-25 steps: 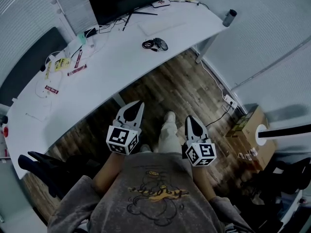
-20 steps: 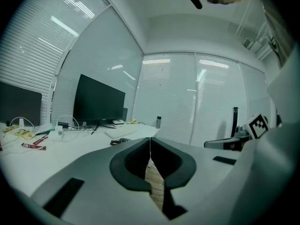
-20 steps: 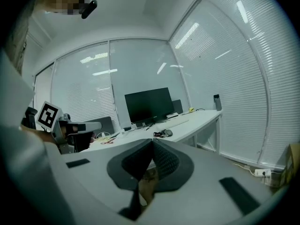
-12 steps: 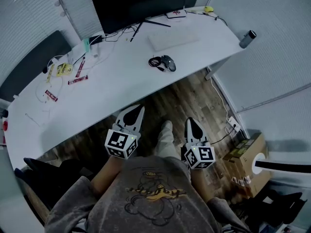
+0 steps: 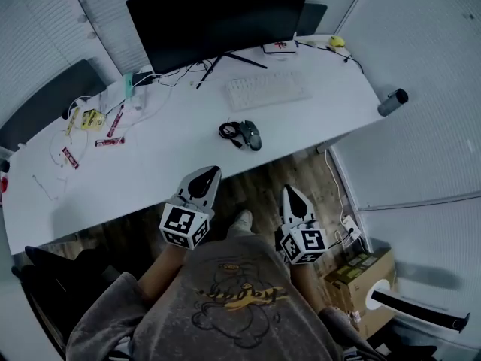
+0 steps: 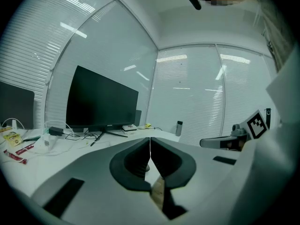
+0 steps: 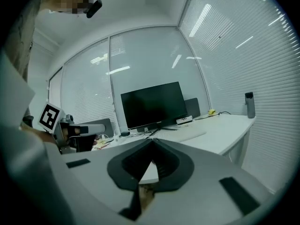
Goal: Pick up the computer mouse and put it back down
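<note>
A dark computer mouse [image 5: 251,134] lies on the white desk [image 5: 173,153] with its coiled cable [image 5: 228,131] at its left, a little in front of the white keyboard [image 5: 268,89]. My left gripper [image 5: 206,174] is held at the desk's near edge, shut and empty. My right gripper [image 5: 290,192] hangs over the wooden floor, short of the desk, also shut and empty. Both point toward the desk, and the mouse sits ahead between them. In the left gripper view the jaws [image 6: 150,146] meet with nothing in them; in the right gripper view my right gripper [image 7: 152,144] is likewise shut on nothing.
A large black monitor [image 5: 218,17] stands at the back of the desk. Cables, small packets [image 5: 106,130] and a bottle [image 5: 129,86] lie at the left. A grey cylinder [image 5: 392,102] stands at the desk's right end. A cardboard box [image 5: 361,273] sits on the floor at right.
Both grippers have come forward to the desk, which now lies much nearer in the head view. The mouse has kept its place on the desk. Both stay shut.
</note>
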`<action>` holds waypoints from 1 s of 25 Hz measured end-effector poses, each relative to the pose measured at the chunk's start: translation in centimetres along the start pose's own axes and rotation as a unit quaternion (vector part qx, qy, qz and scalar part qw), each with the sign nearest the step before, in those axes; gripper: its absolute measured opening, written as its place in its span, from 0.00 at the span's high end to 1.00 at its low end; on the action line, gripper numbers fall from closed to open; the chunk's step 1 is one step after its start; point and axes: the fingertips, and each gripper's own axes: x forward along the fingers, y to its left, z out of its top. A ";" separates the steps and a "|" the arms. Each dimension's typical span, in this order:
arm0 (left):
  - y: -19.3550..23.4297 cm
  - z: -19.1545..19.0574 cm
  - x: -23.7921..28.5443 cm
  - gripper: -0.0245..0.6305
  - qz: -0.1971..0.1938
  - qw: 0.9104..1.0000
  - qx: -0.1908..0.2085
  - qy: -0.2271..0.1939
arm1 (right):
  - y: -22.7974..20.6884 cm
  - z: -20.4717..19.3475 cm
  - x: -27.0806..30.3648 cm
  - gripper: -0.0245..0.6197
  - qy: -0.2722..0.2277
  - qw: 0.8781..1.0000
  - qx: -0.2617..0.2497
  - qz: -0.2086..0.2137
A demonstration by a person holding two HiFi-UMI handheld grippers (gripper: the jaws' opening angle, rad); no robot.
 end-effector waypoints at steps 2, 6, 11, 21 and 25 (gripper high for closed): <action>0.3 0.5 1.6 0.93 0.013 1.000 0.001 0.000 | -1.5 0.7 1.3 0.96 0.004 1.000 -0.002 0.012; 1.1 0.7 4.1 0.93 0.038 0.999 0.000 0.003 | -3.5 1.2 3.5 0.96 0.017 0.999 -0.007 0.036; 2.0 1.4 5.6 0.93 0.058 0.998 -0.001 0.007 | -4.2 2.1 5.7 0.96 0.022 0.998 -0.010 0.058; 4.1 3.8 8.4 0.93 0.033 0.999 0.011 -0.001 | -3.9 3.3 8.9 0.95 0.016 0.999 -0.004 0.046; 5.2 3.9 9.1 0.93 0.023 1.000 0.014 0.002 | -3.6 3.3 10.1 0.95 0.012 0.999 -0.001 0.039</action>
